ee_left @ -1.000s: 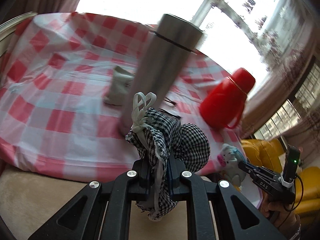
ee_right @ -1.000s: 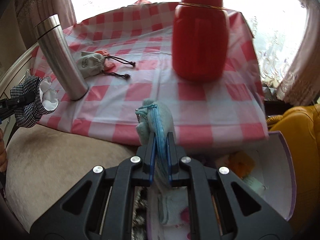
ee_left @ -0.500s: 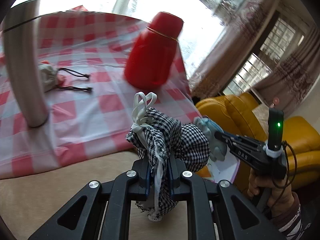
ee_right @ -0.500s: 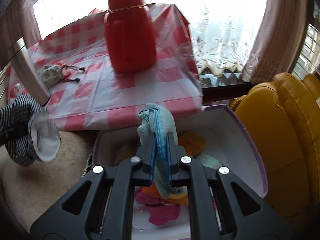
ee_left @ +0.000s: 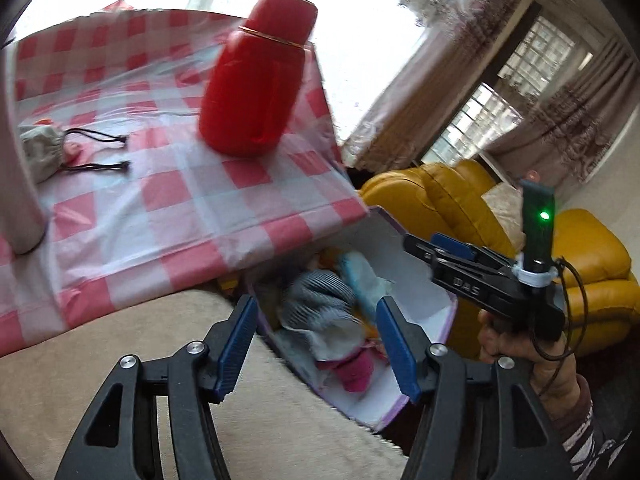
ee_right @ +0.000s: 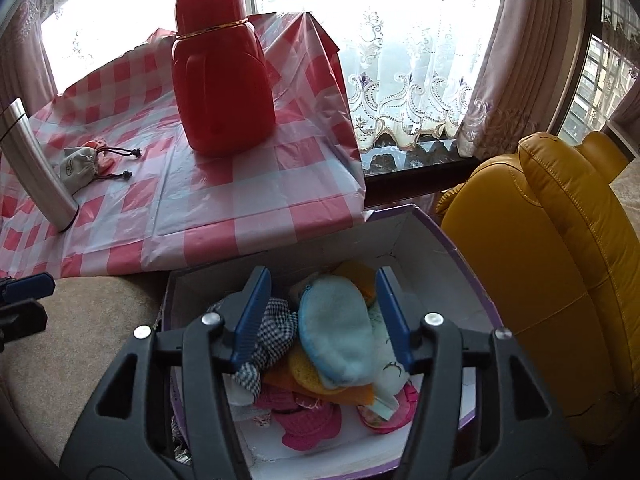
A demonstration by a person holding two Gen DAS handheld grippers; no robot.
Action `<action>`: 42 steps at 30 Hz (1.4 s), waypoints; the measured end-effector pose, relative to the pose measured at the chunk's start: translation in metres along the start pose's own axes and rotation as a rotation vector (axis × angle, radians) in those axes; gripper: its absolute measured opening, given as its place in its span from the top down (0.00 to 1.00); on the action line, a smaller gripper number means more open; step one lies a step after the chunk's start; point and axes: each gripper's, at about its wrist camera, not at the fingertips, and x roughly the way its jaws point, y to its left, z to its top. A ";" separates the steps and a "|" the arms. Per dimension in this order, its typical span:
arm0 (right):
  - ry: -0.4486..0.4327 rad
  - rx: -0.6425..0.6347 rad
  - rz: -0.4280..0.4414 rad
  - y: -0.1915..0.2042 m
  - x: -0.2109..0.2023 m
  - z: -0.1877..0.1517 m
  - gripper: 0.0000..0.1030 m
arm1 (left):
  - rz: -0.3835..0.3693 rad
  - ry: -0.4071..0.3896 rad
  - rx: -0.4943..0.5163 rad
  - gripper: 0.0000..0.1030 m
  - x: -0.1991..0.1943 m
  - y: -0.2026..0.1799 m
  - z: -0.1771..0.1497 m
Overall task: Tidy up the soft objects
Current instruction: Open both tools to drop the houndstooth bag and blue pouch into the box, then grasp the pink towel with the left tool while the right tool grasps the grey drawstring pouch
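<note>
A white box with a purple rim stands on the floor below the table edge and holds several soft items. A light blue plush pouch and a black-and-white checked cloth bag lie on top in it. My right gripper is open and empty just above the pouch; it also shows in the left wrist view. My left gripper is open and empty above the box. A grey drawstring pouch lies on the checked tablecloth.
A red thermos and a steel flask stand on the table. A yellow leather armchair is right of the box. A beige cushion lies below the table edge on the left.
Both grippers opened. The checked cloth bag left my left gripper and the blue pouch left my right one; both now lie in the box. Both views swung right and down over the box.
</note>
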 end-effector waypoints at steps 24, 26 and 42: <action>0.041 -0.224 0.200 0.121 0.025 0.017 0.39 | 0.262 -0.182 -0.334 0.39 -0.111 0.170 -0.021; 0.033 -0.255 0.221 0.138 0.030 0.026 0.39 | 0.278 -0.194 -0.357 0.39 -0.119 0.184 -0.021; -0.088 -0.574 0.465 0.276 0.098 0.111 0.31 | 0.340 -0.206 -0.464 0.39 -0.136 0.252 -0.020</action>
